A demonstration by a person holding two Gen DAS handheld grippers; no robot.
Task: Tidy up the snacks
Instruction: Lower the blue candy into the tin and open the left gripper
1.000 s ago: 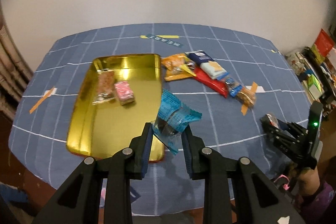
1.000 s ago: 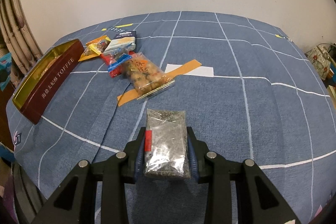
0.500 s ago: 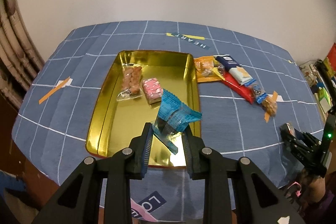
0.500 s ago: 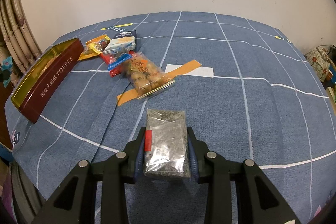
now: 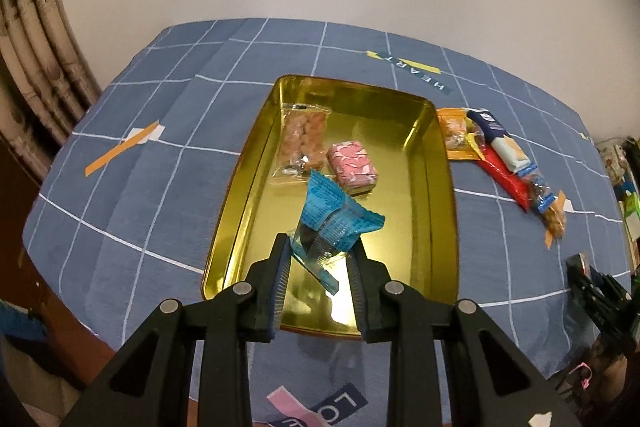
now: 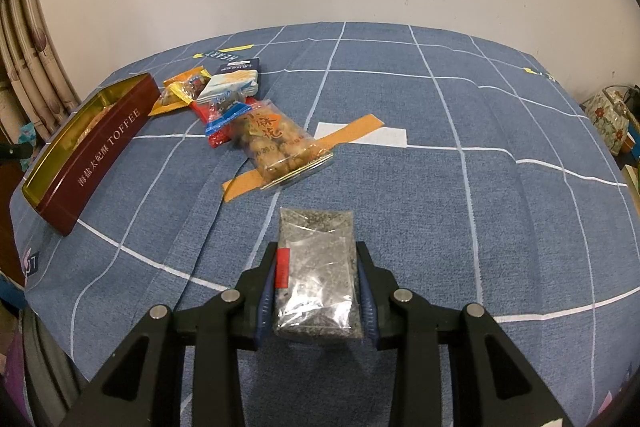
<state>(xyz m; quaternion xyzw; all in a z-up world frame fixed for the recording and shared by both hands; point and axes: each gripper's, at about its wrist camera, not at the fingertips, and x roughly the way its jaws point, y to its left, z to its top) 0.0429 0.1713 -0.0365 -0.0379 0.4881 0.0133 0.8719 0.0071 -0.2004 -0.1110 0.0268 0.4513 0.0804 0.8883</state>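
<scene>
My left gripper [image 5: 320,259] is shut on a blue snack packet [image 5: 332,223] and holds it above the near half of a gold tin tray [image 5: 440,227]. In the tray lie a clear packet of brown snacks [image 5: 302,143] and a pink packet [image 5: 352,167]. My right gripper [image 6: 316,271] is shut on a clear packet of dark seeds [image 6: 316,275] just above the blue tablecloth. The tray shows in the right wrist view [image 6: 100,155] as a dark red tin marked TOFFEE at the far left.
Several loose snacks lie right of the tray: an orange packet [image 5: 454,133], a blue-white packet [image 5: 500,143], a red bar [image 5: 504,179] and a clear packet of round snacks [image 6: 272,143]. Orange tape strips [image 6: 348,131] mark the cloth. Curtains hang at the left; clutter stands at the right.
My left gripper has carried the blue packet left, from beside the tray's right rim to over the tray. The right gripper and its seed packet have stayed still.
</scene>
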